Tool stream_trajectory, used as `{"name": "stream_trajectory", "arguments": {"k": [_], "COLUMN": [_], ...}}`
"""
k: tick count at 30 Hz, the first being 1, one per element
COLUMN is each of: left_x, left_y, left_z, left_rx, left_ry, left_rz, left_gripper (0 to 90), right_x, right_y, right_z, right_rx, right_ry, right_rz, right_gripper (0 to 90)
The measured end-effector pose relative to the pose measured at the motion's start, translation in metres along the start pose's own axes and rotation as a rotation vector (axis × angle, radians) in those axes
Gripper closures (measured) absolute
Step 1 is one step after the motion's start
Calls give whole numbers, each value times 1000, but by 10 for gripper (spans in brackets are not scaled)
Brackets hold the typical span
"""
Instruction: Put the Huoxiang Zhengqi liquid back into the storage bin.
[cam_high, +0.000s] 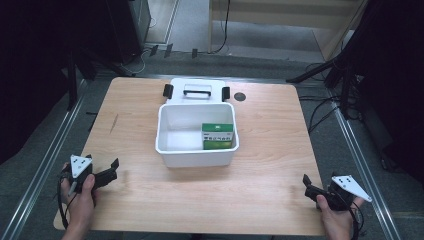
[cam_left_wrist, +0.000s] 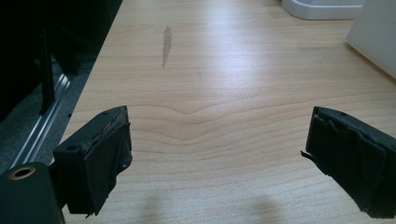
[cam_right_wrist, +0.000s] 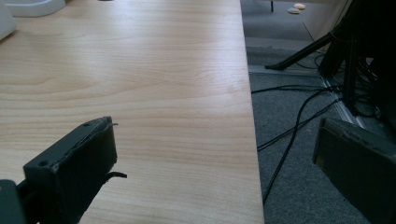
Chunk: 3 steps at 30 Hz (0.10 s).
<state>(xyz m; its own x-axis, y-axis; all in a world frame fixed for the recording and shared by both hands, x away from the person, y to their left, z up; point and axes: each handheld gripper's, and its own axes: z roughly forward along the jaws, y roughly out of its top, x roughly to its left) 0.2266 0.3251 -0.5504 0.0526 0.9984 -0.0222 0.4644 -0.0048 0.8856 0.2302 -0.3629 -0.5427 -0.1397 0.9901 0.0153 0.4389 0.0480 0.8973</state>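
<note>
**Both grippers spread and idle at the near corners**

Left black two-jaw gripper, held in the person's left hand, sits over the near left corner of the pale wooden table, jaws spread wide with nothing between them; the left gripper view shows bare wood grain in the gap. The right black two-jaw gripper, in the right hand, is also spread and empty, straddling the table's right edge, one jaw over wood and the other over grey floor with black cables.

A white rectangular plastic bin stands mid-table, well apart from both grippers. Inside it, in the near right corner, lies a green-and-white box, long axis running left to right. Behind the bin, touching or just beside its far wall, lies a white lid with a handle and black clips. Open wood surrounds the bin on every side.
</note>
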Motion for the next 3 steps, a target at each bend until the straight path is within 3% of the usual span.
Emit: {"name": "stream_trajectory", "arguments": {"k": [3], "left_x": [0], "left_y": [0], "left_z": [0], "left_rx": [1], "left_ry": [-4], "left_rz": [-1], "left_gripper": [71], "right_x": [0], "right_y": [0], "right_z": [0], "right_rx": [3], "right_ry": [4], "right_rz": [2], "right_gripper": [0]}}
